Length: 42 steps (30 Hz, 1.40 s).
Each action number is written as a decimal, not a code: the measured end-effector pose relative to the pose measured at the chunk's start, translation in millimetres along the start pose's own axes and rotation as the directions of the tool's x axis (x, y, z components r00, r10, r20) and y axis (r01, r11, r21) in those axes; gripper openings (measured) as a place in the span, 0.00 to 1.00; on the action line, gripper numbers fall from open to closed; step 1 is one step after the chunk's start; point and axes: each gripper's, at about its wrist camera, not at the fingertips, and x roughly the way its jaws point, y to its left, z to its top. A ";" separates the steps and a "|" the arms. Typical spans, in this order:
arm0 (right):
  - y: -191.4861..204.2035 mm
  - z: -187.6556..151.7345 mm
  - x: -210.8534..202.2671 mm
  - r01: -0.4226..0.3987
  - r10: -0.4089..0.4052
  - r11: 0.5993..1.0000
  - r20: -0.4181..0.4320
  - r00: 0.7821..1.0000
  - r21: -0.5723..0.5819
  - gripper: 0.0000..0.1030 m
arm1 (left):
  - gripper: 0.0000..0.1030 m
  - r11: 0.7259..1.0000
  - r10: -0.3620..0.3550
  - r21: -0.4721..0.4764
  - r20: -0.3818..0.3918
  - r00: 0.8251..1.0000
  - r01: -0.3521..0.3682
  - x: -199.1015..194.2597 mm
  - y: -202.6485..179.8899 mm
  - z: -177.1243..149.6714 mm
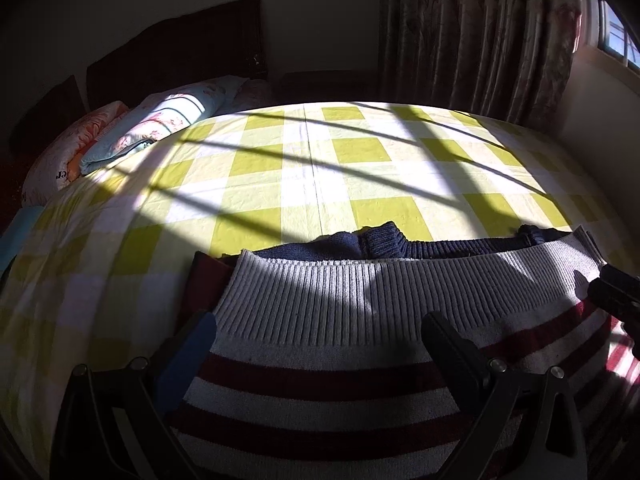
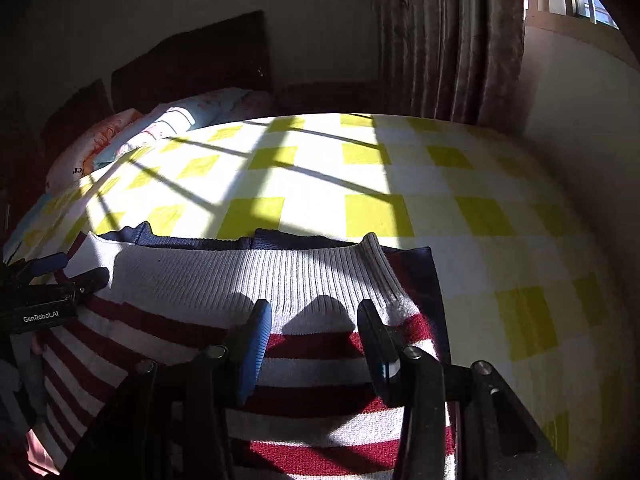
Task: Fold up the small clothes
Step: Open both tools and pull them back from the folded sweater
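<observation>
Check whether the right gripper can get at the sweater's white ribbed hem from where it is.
Probably yes: the right gripper hangs with parted fingers right over the white ribbed hem of the striped sweater, nothing between them.

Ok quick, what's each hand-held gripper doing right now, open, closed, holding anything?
Left hand-held gripper: open, jaws wide over the striped sweater, nothing gripped.
Right hand-held gripper: open over the same sweater's ribbed hem, nothing gripped.

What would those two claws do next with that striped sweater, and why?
Probably settle both onto the striped sweater near its ribbed hem and pinch. The left gripper and right gripper stand open over it, gripping nothing, and it lies unfolded on the checked bed.
</observation>
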 end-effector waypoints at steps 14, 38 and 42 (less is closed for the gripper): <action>5.1 -15.4 2.3 0.031 -0.037 0.994 -0.059 0.998 -0.101 0.43 | 1.00 0.999 -0.053 0.002 -0.053 0.997 0.053 -1.2 15.7 -24.0; 13.9 -57.6 -31.4 -0.103 0.100 0.982 -0.028 0.995 -0.158 0.44 | 1.00 0.995 -0.080 0.066 0.028 0.996 0.078 -51.0 14.3 -84.3; 29.6 -60.5 -41.1 -0.055 0.055 0.982 -0.007 0.998 -0.181 0.44 | 1.00 0.995 -0.089 0.045 0.036 0.995 0.087 -63.1 9.1 -83.2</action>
